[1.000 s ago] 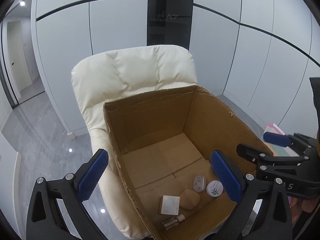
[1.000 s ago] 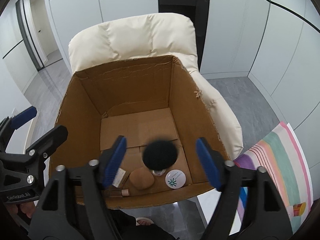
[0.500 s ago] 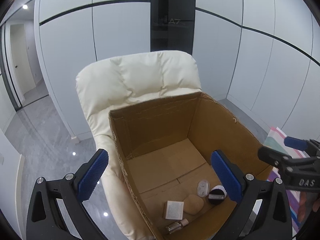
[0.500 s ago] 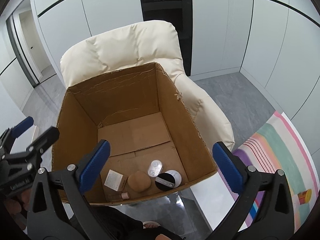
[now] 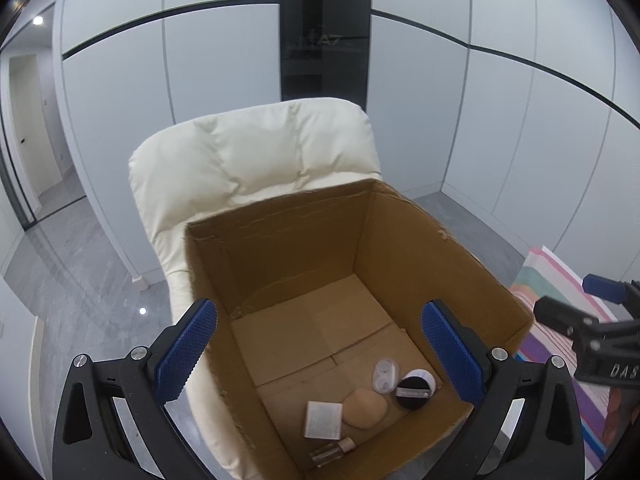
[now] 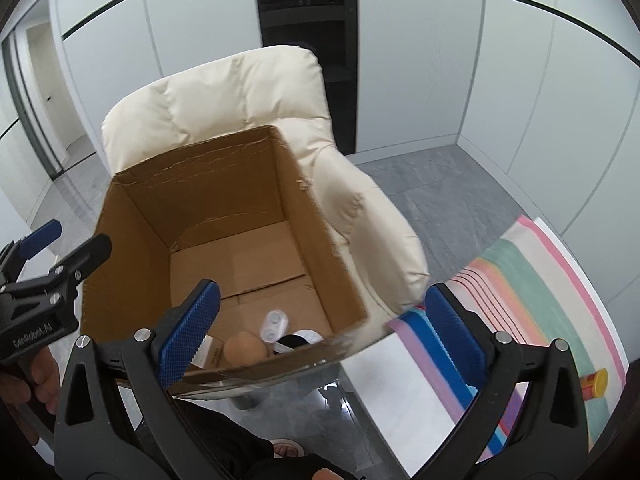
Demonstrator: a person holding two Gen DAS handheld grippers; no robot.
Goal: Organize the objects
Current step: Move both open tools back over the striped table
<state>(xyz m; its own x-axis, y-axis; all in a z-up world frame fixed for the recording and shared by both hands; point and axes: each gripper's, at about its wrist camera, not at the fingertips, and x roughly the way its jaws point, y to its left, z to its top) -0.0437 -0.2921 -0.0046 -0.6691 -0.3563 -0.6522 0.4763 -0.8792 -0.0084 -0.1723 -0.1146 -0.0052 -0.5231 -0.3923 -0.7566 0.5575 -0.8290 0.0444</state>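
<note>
In the near right corner of the cardboard box (image 5: 400,248), on the cream armchair (image 5: 256,152): black puff (image 5: 412,392), beige sponge (image 5: 365,407), white case (image 5: 386,375). Left gripper (image 5: 320,356) and right gripper (image 6: 318,330) were spread wide, holding nothing.

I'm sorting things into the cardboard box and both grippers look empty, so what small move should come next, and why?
Probably swing the right gripper, open and empty, toward the small yellow-capped bottle on the striped pastel mat. It is the only loose item visible outside the brown cardboard box.
</note>
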